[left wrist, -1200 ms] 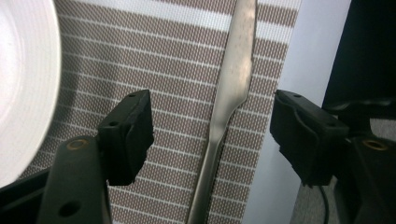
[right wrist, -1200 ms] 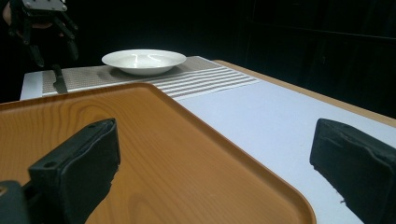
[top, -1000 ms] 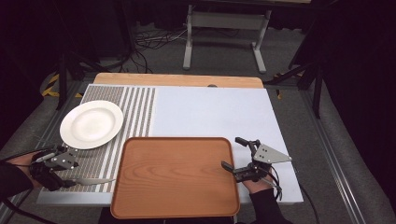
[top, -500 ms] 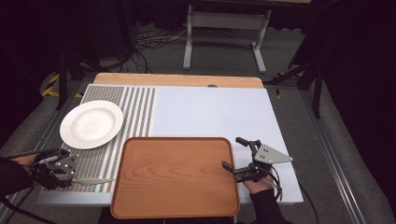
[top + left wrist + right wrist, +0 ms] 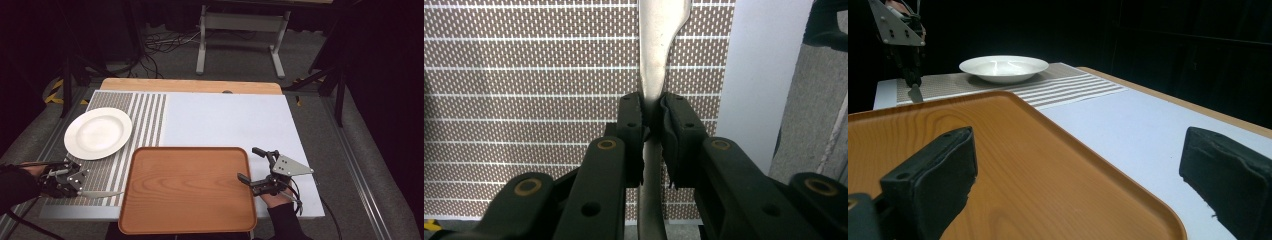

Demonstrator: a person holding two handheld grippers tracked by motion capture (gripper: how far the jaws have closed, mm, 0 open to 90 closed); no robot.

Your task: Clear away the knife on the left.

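Closest in, on the left: the left gripper (image 5: 80,186), jaws just now closing and pinched narrow on the thin handle of the flat silver metal knife (image 5: 100,194). Seen from the left gripper view as two black pads (image 5: 674,125) pressing the knife from both sides. Lying flat on the striped brown and white woven mat (image 5: 150,115), with the blade pointing at the tray. Held by the handle, most likely for lifting without slipping. Beside it, in the middle front: the big brown wooden tray (image 5: 185,190) with round corners and nothing on it, likely a spot for setting things down. At the right rim of the tray: the right gripper (image 5: 248,164), jaws spread wide, holding nothing, one jaw over the tray and one over the pale sheet, maybe waiting to steady the tray. Farther back on the left: the round white plate (image 5: 97,132) with nothing on it, resting on the mat, well apart from the knife. Farthest: the light wooden table (image 5: 190,86) edge. By count: two grippers, one knife, one tray, one plate, one mat.
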